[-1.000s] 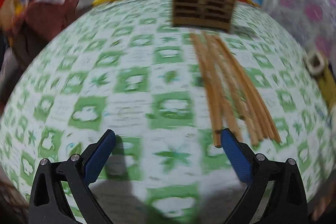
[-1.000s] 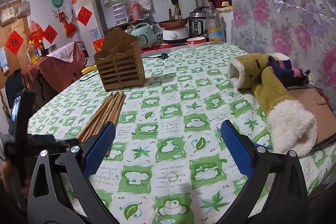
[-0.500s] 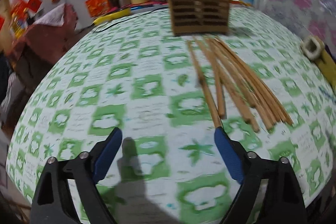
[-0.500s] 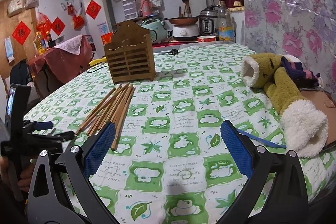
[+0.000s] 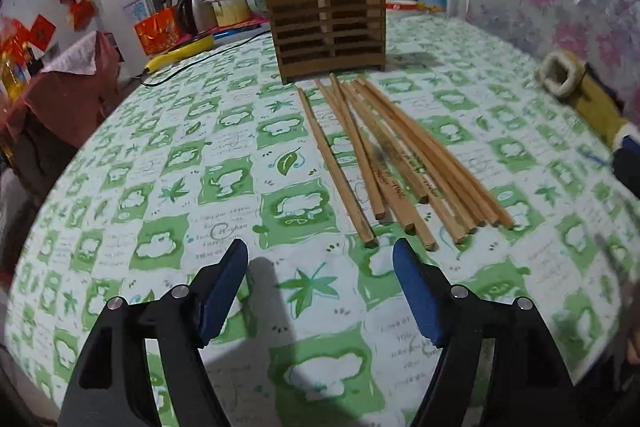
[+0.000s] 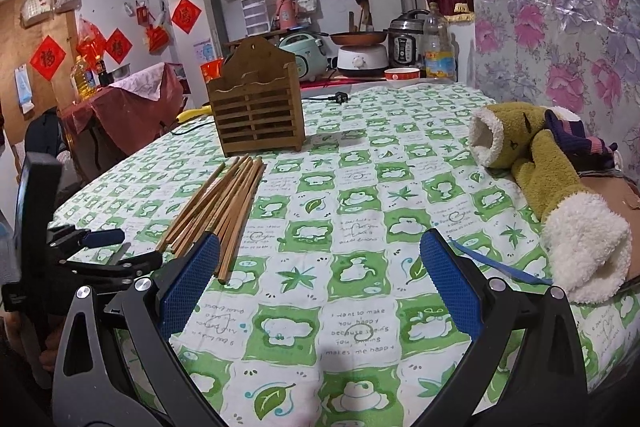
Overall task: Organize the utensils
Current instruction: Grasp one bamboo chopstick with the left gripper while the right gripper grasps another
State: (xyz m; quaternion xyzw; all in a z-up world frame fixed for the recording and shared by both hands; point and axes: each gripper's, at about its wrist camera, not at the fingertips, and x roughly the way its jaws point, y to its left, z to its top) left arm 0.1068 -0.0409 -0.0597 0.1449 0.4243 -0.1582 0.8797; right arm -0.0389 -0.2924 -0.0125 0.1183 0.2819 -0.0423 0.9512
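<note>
Several wooden chopsticks [image 5: 394, 157] lie in a loose fan on the green-and-white tablecloth, their far tips near a slatted wooden utensil holder [image 5: 328, 31]. My left gripper [image 5: 320, 259] hovers just short of their near ends; its jaws are closing, with only cloth between the blue pads. The right wrist view shows the same chopsticks [image 6: 224, 205] and holder [image 6: 258, 111] to the left. My right gripper [image 6: 320, 259] stands wide open over bare cloth, right of the chopsticks. The left gripper [image 6: 104, 247] appears there at the table's left edge.
Olive fleece-lined mittens [image 6: 548, 179] and a dark striped cloth lie at the table's right side beside a blue strip [image 6: 500, 265]. A black cable with plug [image 6: 340, 98] and a yellow object [image 5: 180, 55] lie behind the holder. Kitchen appliances crowd a counter beyond.
The left gripper has shifted towards the chopsticks' near ends and rolled, and its jaws have narrowed. The right gripper's view is almost unchanged.
</note>
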